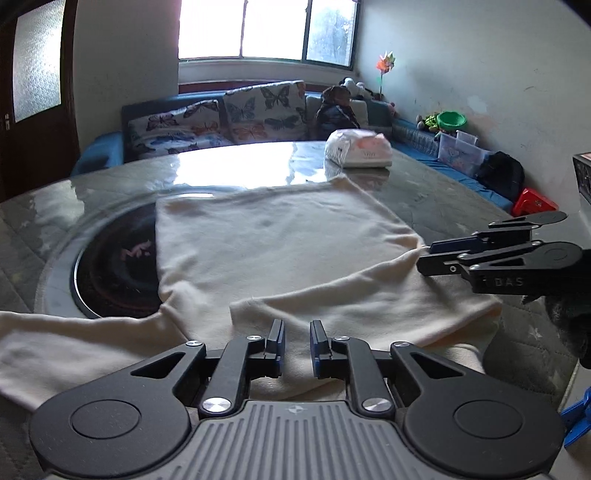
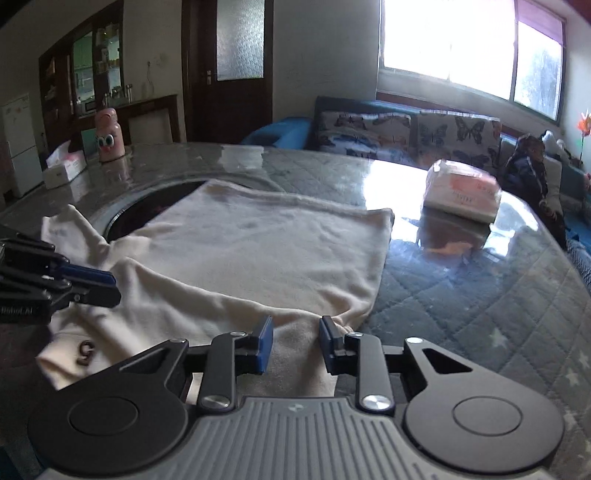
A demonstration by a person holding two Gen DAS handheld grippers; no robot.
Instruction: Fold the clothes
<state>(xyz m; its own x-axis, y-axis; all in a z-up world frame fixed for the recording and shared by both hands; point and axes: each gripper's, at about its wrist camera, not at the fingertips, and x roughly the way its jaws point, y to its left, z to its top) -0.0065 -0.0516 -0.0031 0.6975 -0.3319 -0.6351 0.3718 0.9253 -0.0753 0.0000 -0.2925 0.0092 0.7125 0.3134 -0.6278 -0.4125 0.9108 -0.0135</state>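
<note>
The cream shirt (image 1: 280,236) lies flat on the table (image 2: 480,295), one sleeve folded across. Both grippers, left (image 1: 297,347) and right (image 2: 296,345), hover with jaws spread. Whoever folds should pinch edges evenly, keeping cloth smooth.

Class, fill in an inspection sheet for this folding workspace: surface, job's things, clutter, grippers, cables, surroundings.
Surface: glossy table over a quilted cover, with a round dark inset.
Job's things: cream garment spread flat, near part folded over.
Clutter: tissue pack, pink bottle, tissue box.
Grippers: left gripper open above the cloth; right gripper open at the garment's edge.
Cables: nothing seen.
Surroundings: butterfly cushions, window, door.
</note>
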